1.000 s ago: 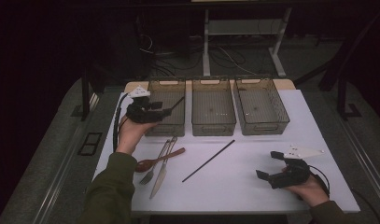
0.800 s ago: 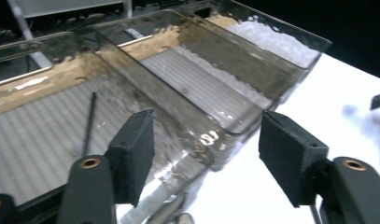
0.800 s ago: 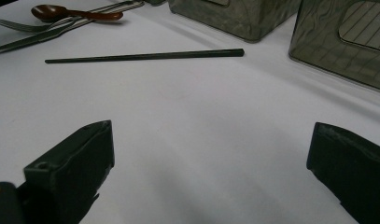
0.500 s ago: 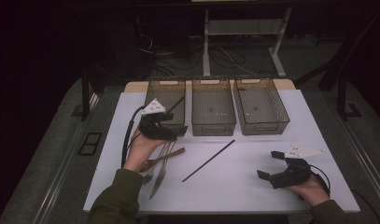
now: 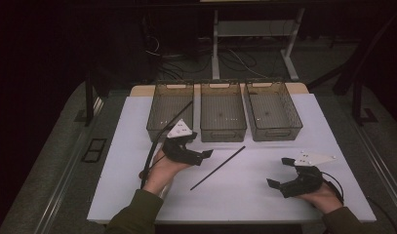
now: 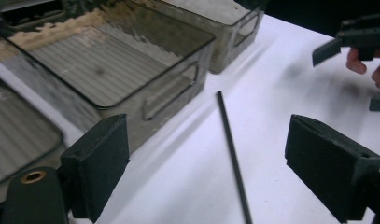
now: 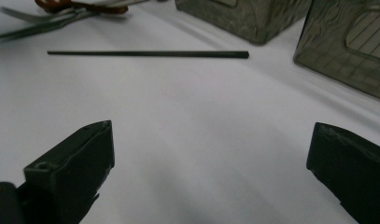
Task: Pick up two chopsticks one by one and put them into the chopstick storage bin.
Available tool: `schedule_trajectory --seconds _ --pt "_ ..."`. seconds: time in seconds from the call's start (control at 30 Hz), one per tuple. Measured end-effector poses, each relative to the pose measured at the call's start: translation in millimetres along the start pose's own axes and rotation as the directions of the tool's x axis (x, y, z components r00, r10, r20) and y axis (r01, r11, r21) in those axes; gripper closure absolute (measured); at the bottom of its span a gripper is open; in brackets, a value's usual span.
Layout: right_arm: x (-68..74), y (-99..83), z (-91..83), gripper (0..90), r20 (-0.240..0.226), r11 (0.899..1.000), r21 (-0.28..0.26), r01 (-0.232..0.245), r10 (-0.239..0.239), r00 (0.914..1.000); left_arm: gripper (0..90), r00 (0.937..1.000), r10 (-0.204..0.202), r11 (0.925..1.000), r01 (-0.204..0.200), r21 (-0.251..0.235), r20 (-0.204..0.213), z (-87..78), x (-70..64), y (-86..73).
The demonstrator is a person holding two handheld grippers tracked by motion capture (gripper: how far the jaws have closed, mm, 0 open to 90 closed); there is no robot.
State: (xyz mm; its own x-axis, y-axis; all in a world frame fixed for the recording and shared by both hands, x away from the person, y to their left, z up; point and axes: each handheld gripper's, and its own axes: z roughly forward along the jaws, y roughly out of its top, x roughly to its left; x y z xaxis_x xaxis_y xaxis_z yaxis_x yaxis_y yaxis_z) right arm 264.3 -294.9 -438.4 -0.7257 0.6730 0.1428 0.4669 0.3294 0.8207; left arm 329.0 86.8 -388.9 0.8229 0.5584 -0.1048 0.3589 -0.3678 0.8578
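Just ahead of the left gripper (image 5: 202,155), between its wide-spread, empty jaws in its own view, a black chopstick (image 6: 232,149) lies flat on the white bench (image 5: 264,195). Three clear bins (image 5: 223,116) stand beyond it. Well off to that gripper's right, the right gripper (image 5: 280,172) rests gaping and empty.

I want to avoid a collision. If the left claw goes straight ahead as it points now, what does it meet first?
Probably the black stick on the table: it lies between the open jaws of the left claw, just ahead. Depth is unclear.
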Motion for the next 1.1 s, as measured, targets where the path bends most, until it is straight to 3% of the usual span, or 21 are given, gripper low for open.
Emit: schedule_trajectory --seconds 0.2,0.4,0.6,0.77,0.87,0.93,1.1 --pt "0.0 0.3 1.4 0.3 -0.006 1.0 -0.003 -0.012 0.012 0.9999 15.0 0.9997 0.02 0.9997 -0.021 0.016 0.015 3.6 -17.6 -10.1" --pt "2.4 -0.1 -0.6 0.2 -0.001 1.0 -0.011 -0.022 0.022 0.9998 22.6 0.9992 0.031 0.9992 -0.031 0.023 0.025 11.6 -27.7 -20.7" --pt "2.9 -0.7 0.4 0.3 0.002 1.0 -0.015 -0.014 0.014 0.9999 32.7 0.9991 0.034 0.9982 -0.035 0.047 0.026 21.1 -32.0 -31.0" --pt "2.5 -1.4 2.0 0.3 -0.009 1.0 -0.007 -0.007 0.007 0.9999 42.0 0.9991 0.036 0.9942 -0.038 0.101 0.02 32.6 -32.2 -38.6" --pt "3.6 -1.3 2.8 0.6 0.017 0.999 -0.034 -0.021 0.021 0.9996 44.5 0.9992 0.03 0.9934 -0.033 0.11 0.027 37.1 -32.8 -41.5" --pt "2.9 -0.8 2.6 8.9 0.038 0.999 -0.043 -0.029 0.031 0.9988 46.0 0.9992 0.035 0.9924 -0.037 0.117 0.02 40.1 -34.1 -42.6" --pt "2.4 -2.7 3.0 8.8 0.044 1.0 -0.01 -0.001 0.002 0.999 53.7 0.9997 0.02 0.9914 -0.021 0.129 0.013 42.9 -32.4 -44.1"
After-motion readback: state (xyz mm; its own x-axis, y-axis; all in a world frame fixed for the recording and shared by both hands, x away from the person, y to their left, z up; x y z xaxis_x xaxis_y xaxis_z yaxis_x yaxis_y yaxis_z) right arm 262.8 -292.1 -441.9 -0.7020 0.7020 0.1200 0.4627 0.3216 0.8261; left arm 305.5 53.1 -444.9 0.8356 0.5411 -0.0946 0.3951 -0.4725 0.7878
